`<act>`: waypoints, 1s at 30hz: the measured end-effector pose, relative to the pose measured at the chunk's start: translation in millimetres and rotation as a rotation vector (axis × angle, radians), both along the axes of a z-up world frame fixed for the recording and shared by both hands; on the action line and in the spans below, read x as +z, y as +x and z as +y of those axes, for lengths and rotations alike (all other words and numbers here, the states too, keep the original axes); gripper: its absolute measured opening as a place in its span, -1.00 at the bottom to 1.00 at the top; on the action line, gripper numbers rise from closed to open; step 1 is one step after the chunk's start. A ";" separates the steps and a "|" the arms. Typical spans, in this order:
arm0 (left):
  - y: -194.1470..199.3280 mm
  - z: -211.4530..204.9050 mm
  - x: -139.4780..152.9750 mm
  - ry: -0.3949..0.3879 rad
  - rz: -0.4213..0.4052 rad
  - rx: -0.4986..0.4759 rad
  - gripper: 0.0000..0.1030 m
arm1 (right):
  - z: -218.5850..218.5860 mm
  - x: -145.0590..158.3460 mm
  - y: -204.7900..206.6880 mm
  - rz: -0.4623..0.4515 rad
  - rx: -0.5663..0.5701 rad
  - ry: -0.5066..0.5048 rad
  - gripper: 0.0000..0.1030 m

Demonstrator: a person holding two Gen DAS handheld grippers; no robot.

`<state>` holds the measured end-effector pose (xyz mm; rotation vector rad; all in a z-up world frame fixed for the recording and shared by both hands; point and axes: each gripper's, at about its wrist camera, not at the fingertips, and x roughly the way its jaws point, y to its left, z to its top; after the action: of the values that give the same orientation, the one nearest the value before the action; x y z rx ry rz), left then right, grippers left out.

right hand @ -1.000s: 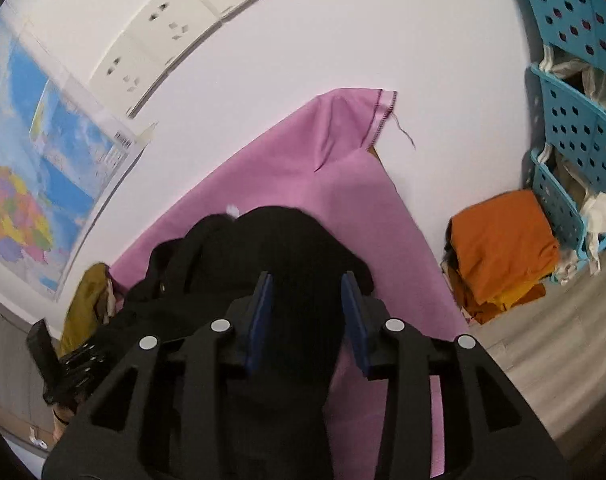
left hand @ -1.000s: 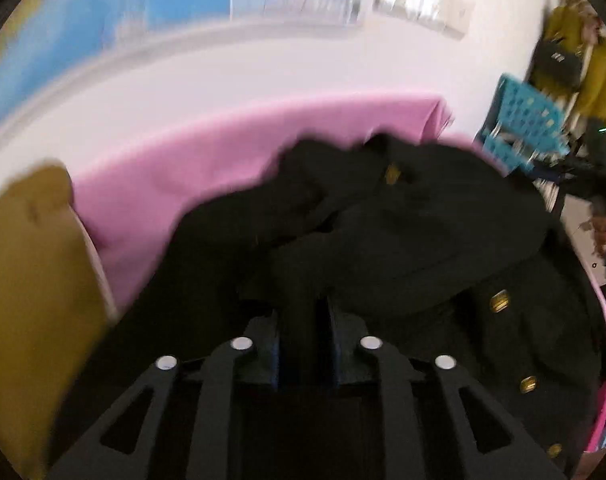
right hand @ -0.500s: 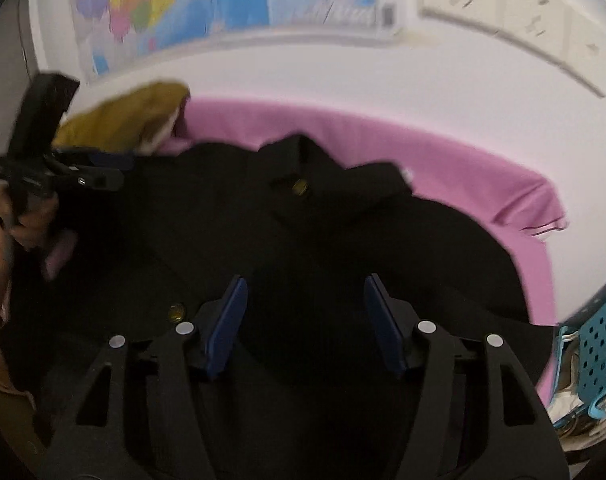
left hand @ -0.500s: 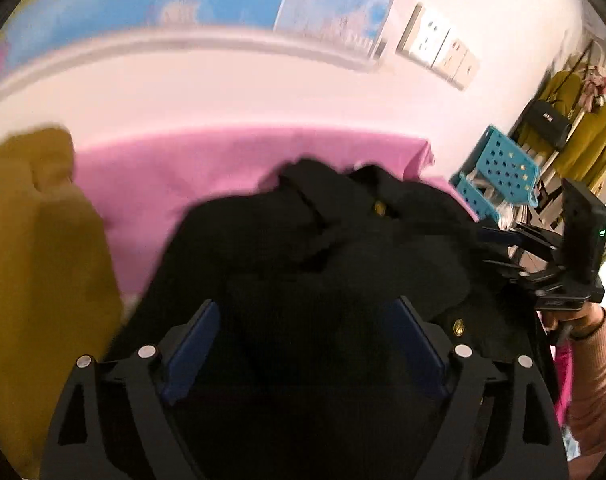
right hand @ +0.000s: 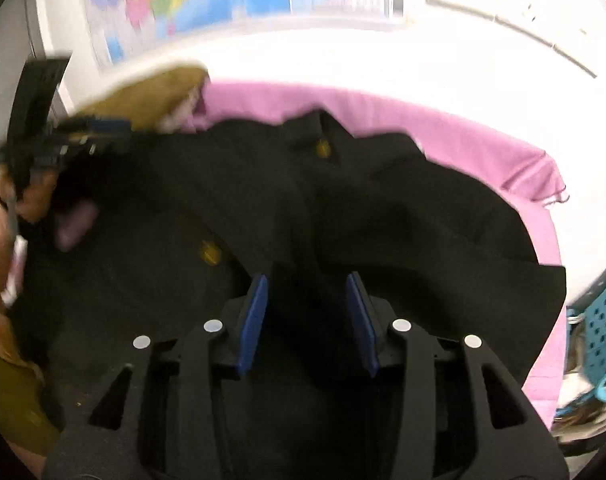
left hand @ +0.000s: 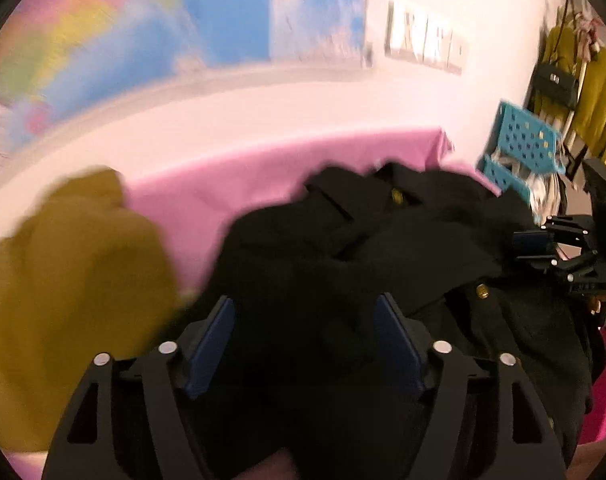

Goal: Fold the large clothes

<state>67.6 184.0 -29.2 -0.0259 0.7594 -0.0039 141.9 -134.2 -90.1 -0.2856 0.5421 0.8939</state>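
Across the pink cloth [right hand: 483, 148] a black coat [right hand: 403, 208] with gold buttons is spread in soft heaps. It is judged thick, limp and fairly heavy, best taken at a hem, shoulder or collar edge. The left gripper [left hand: 305, 344] is seen with pads well apart, after closing slightly. The right gripper [right hand: 308, 320] is half open, closing; through the blur, fabric seems unpinched between its pads.
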 end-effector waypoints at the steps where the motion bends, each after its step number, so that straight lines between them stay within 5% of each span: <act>1: -12.0 6.7 7.0 0.008 -0.019 0.012 0.45 | 1.0 4.8 -4.8 -0.001 0.014 0.024 -0.20; 6: -77.2 53.3 14.7 0.084 -0.012 0.145 0.52 | 46.1 11.4 -48.1 0.009 0.204 0.061 -0.01; 13: -122.5 91.4 -29.1 -0.019 0.114 0.179 0.43 | 158.6 -18.6 -104.0 0.113 0.514 0.003 0.19; 16: -128.3 91.3 -37.4 -0.056 0.122 0.142 0.12 | 198.6 -29.0 -132.1 0.149 0.613 -0.006 0.37; 18: -127.7 88.7 -39.6 -0.052 0.128 0.116 -0.50 | 224.1 -35.0 -153.6 0.154 0.668 -0.019 0.57; 20: -124.0 88.8 -37.6 -0.067 0.140 0.107 -0.79 | 246.3 -38.8 -169.6 0.152 0.712 -0.036 0.57; 23: -120.7 90.0 -27.4 -0.107 0.120 0.096 -0.90 | 273.9 -50.2 -189.5 0.124 0.730 -0.075 0.56; 25: -118.7 89.9 -17.3 -0.139 0.104 0.083 -0.90 | 291.3 -57.0 -197.4 0.112 0.710 -0.091 0.27; 27: -115.8 88.7 -7.1 -0.148 0.091 0.067 -0.90 | 296.1 -54.0 -197.9 0.129 0.718 -0.090 -0.72; 29: -113.3 87.1 4.4 -0.139 0.079 0.072 -0.84 | 285.8 -33.7 -193.1 0.135 0.723 -0.026 -0.82; 30: -112.4 88.1 10.4 -0.145 0.066 0.079 -0.62 | 274.7 -16.1 -187.4 0.150 0.740 0.023 -0.84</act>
<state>-44.8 272.1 -18.9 -0.1941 0.8230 0.0170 -45.5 140.4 -106.2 -0.4106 0.5704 1.6472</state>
